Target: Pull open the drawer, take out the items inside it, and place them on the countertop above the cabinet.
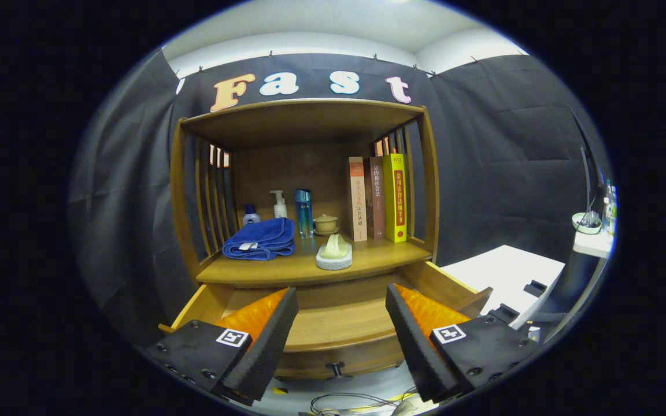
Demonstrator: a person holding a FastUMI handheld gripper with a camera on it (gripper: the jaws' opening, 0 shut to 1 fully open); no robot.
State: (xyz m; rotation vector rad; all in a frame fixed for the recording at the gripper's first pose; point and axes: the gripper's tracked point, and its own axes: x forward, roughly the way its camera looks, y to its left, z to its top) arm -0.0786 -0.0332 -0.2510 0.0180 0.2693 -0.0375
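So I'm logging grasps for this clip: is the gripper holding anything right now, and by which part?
Nothing is held. The gripper is open, its fingers spread apart over the open drawer, with only bare drawer between them.

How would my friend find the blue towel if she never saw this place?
Look at the wooden cabinet beyond the open gripper. On its countertop, left side, the towel lies folded before the bottles. It is the only soft blue thing.

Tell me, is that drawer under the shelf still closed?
No, the drawer is pulled out toward the camera, its wooden inside showing between the open gripper fingers, below the countertop.
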